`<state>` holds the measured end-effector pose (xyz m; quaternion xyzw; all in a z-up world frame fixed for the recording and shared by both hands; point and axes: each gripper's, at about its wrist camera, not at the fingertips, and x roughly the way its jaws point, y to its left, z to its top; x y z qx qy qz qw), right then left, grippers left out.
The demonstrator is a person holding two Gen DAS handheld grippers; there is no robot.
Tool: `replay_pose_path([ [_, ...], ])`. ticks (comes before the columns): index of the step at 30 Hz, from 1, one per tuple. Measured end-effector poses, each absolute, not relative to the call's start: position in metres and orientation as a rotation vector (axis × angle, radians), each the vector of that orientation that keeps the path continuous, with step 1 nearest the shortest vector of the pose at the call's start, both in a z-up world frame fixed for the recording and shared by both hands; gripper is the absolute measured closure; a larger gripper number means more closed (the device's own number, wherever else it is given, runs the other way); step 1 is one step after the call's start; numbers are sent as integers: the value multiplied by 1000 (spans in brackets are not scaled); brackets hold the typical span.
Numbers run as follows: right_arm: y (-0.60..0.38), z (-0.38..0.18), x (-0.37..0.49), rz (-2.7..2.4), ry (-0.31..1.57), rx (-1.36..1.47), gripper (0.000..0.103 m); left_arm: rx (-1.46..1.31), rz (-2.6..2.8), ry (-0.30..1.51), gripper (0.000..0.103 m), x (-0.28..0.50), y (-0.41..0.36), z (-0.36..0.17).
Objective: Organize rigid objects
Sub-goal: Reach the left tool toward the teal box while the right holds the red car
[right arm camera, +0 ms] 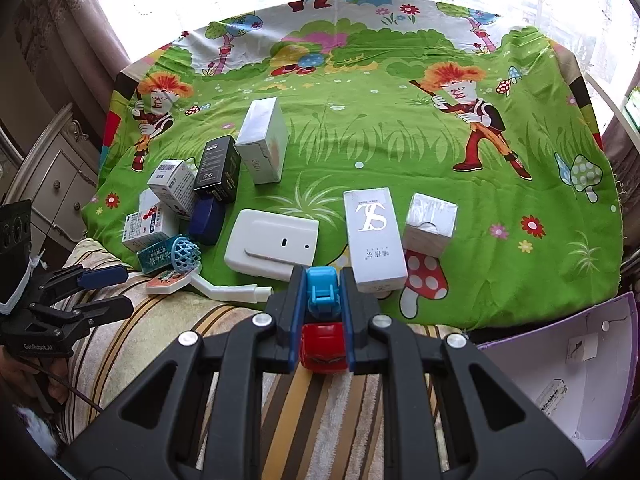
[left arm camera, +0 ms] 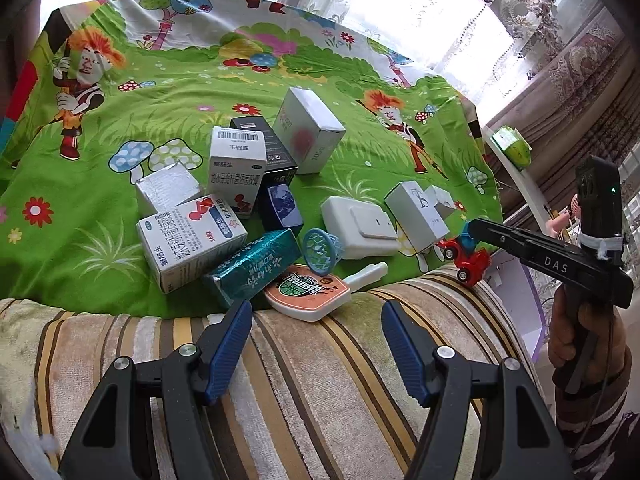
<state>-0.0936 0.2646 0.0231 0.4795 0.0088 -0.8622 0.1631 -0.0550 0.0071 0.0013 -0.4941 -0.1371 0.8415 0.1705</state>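
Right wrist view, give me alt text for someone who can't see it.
The right gripper is shut on a red and blue toy car above a striped cushion. Beyond it, a white switch plate, a tall white box and other small boxes lie on a green cartoon cloth. The left gripper shows open at the left edge.

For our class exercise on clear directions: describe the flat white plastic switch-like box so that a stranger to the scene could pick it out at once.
Start at the green cartoon-print cloth covering the table. Near its front edge, between the cluster of small cartons on the left and the tall white carton printed "TS", lies the flat white plastic switch-like box. It alone is low, round-cornered and unprinted, with a raised panel and two tiny holes.
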Motion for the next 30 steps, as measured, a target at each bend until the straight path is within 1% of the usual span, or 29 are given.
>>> replay_pose_path([
  [5, 271, 27, -90, -2482, 23, 1348, 83, -1530, 2444, -503, 35, -70, -10, -11],
  [13, 289, 30, -80, -2514, 5, 1339, 83, -1678, 2426, -445, 35, -98, -6, -30],
  [20, 311, 26, -74, -2536, -44, 1355, 83, -1721, 2383, -535, 34, -110, -8, -40],
  [24, 316, 26, -70, -2536, -56, 1351, 83, -1747, 2366, -519, 31, -116, -3, -44],
  [30, 325, 27, -65, -2551, -68, 1346, 83, -1775, 2357, -502, 32, -123, 0, -51],
])
